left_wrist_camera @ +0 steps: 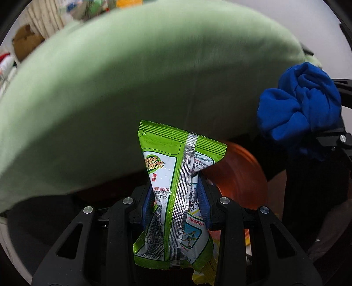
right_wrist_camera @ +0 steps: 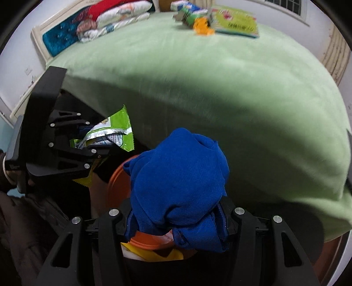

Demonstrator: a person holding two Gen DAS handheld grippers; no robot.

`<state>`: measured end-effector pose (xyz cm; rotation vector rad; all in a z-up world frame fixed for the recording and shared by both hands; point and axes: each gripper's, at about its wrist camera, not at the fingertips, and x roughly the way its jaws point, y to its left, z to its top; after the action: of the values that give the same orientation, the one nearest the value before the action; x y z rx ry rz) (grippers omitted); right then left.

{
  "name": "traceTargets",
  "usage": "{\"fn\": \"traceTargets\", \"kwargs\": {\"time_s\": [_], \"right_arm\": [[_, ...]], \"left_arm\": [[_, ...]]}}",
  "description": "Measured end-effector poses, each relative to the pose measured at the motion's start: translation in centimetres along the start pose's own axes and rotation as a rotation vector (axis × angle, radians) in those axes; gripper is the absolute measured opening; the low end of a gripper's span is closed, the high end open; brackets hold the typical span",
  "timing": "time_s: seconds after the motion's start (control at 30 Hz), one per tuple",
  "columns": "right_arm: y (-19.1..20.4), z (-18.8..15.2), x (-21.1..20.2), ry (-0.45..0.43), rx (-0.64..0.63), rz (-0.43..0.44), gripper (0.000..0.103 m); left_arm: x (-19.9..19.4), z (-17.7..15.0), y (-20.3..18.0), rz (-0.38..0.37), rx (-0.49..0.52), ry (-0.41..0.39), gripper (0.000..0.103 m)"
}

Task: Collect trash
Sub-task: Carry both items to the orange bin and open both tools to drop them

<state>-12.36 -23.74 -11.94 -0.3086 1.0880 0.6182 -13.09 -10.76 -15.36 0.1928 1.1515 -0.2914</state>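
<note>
Orange bin low at 6 o'clock below both claws, yellow wrapper inside. Left gripper clamped narrow on green snack packet. Right gripper pinching wadded blue cloth. Green bed beyond, clutter at 12 o'clock.

Two wrist fisheyes, both looking steeply down past their own fingers beside the green bed.

Left view sitting very close behind the green snack wrapper, facing the bed edge with the orange bin just below, catching the blue cloth at far right. Right view sitting close behind that same blue cloth, facing across the whole bed toward the pillows, catching the left gripper and wrapper at left. Sharing bed, orange bin, wrapper and cloth.
</note>
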Motion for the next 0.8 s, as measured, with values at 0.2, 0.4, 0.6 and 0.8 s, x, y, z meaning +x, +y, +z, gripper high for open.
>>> {"fn": "traceTargets", "kwargs": {"time_s": [0.2, 0.4, 0.6, 0.8], "right_arm": [[0.4, -0.5, 3.7, 0.098, -0.002, 0.039, 0.055], [0.5, -0.7, 6.8, 0.188, 0.004, 0.063, 0.055], [0.6, -0.7, 9.1, 0.268, -0.016, 0.07, 0.055], [1.0, 0.6, 11.1, 0.328, -0.052, 0.085, 0.057]], "left_arm": [[2.6, -0.7, 0.3, -0.047, -0.024, 0.104, 0.035], [5.6, -1.0, 0.7, -0.075, -0.043, 0.227, 0.035], [7.9, -0.8, 0.6, -0.083, -0.04, 0.333, 0.035], [9.5, -1.2, 0.8, -0.09, -0.034, 0.417, 0.035]]}}
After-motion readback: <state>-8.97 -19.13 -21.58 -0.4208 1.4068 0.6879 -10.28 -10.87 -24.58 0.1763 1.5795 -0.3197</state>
